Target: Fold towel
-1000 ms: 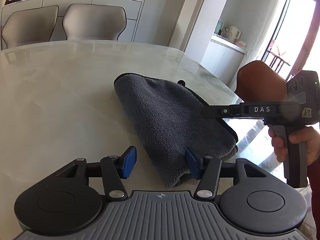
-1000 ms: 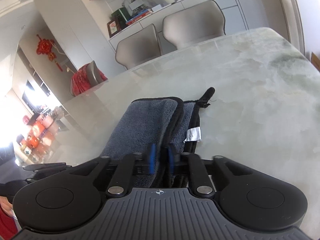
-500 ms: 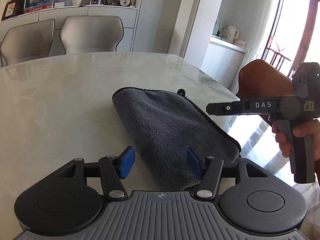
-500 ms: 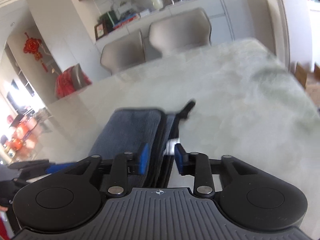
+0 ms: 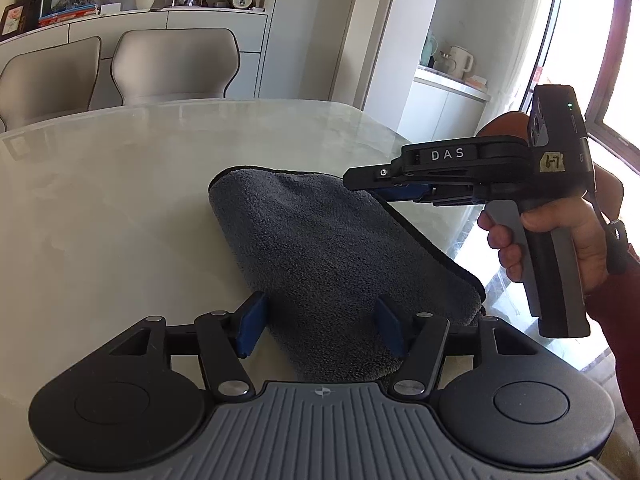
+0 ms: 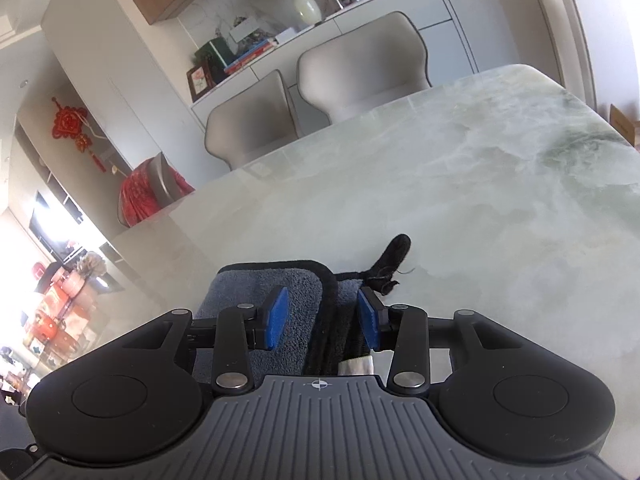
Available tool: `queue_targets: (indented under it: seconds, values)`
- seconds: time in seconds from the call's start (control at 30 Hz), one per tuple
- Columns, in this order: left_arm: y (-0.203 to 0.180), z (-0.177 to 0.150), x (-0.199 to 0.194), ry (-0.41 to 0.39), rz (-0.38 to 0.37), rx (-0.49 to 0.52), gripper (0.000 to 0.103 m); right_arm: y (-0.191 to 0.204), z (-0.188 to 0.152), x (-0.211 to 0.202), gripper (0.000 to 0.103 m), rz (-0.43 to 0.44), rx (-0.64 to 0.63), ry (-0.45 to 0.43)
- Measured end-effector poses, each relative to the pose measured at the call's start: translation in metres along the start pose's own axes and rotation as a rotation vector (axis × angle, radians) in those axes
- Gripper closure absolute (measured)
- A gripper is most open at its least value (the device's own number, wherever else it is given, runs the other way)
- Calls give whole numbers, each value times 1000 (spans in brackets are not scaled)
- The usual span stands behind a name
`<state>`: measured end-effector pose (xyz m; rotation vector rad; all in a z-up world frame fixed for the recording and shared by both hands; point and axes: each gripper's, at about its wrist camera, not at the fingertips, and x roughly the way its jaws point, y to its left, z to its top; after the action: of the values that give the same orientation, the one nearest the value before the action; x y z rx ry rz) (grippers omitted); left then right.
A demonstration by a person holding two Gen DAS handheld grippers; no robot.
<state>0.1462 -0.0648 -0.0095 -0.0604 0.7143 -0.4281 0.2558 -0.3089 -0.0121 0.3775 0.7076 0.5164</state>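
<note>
A grey towel (image 5: pixel 332 256) with black edging lies folded into a narrow stack on the marble table (image 5: pixel 100 200). My left gripper (image 5: pixel 318 330) is open above its near end, touching nothing. My right gripper (image 6: pixel 322 318) is open, raised above the towel (image 6: pixel 296 300) over its black-trimmed edge. It also shows in the left wrist view (image 5: pixel 404 190), hovering over the towel's far right edge. The towel's black hanging loop (image 6: pixel 394 256) sticks out on the table.
Two beige chairs (image 5: pixel 120 68) stand at the table's far side before a white sideboard (image 5: pixel 160 20). The table's right edge (image 5: pixel 472 240) runs close beside the towel. A hand (image 5: pixel 560 240) holds the right gripper's handle.
My right gripper has opened, let go of the towel's edge and lifted above it. My left gripper has risen and drawn back a little, staying open.
</note>
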Motion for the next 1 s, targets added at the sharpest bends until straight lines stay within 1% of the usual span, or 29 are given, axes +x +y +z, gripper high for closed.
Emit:
queue_targets:
  seconds: [0.03, 0.07, 0.1, 0.13, 0.23, 0.3, 0.4, 0.5, 0.57, 0.67, 0.73, 0.8, 0.87, 0.93, 1.0]
  values:
    - [0, 0, 0, 1, -2, -2, 39, 1, 0, 2, 64, 6, -8, 2]
    - [1, 0, 0, 1, -4, -4, 39, 2, 0, 3, 68, 12, -16, 3]
    - [1, 0, 0, 3, -5, -7, 39, 4, -1, 5, 80, 14, -26, 4]
    - [2, 0, 0, 4, -6, -9, 39, 7, -1, 6, 86, 11, -43, 8]
    - [2, 1, 0, 5, -7, -10, 39, 16, -5, 6, 89, -22, -122, 5]
    - [1, 1, 0, 7, -6, -8, 38, 19, -5, 3, 90, -33, -142, -10]
    - [1, 0, -1, 7, -8, -10, 38, 20, -3, -7, 90, -27, -135, -44]
    - [1, 1, -1, 7, -12, -12, 37, 16, -2, -10, 90, -59, -125, -32]
    - [0, -1, 1, 12, -8, -7, 35, 12, -3, -8, 90, -80, -114, -19]
    - [-2, -4, 3, 13, 4, 9, 34, 10, -9, -3, 89, -97, -119, -12]
    - [-3, -4, 2, 19, 4, 16, 34, 11, -11, -4, 86, -112, -134, -8]
    - [-3, -2, -3, 12, -5, 10, 34, 17, -12, -12, 76, -129, -157, -14]
    - [-4, 1, -10, -13, -17, 6, 34, 24, -13, -23, 75, -138, -183, -31]
    - [-7, 4, -16, -40, -33, 6, 34, 33, -19, -36, 75, -100, -217, -36]
    - [-11, 4, -20, -47, -53, 23, 34, 40, -28, -44, 70, -71, -238, -4]
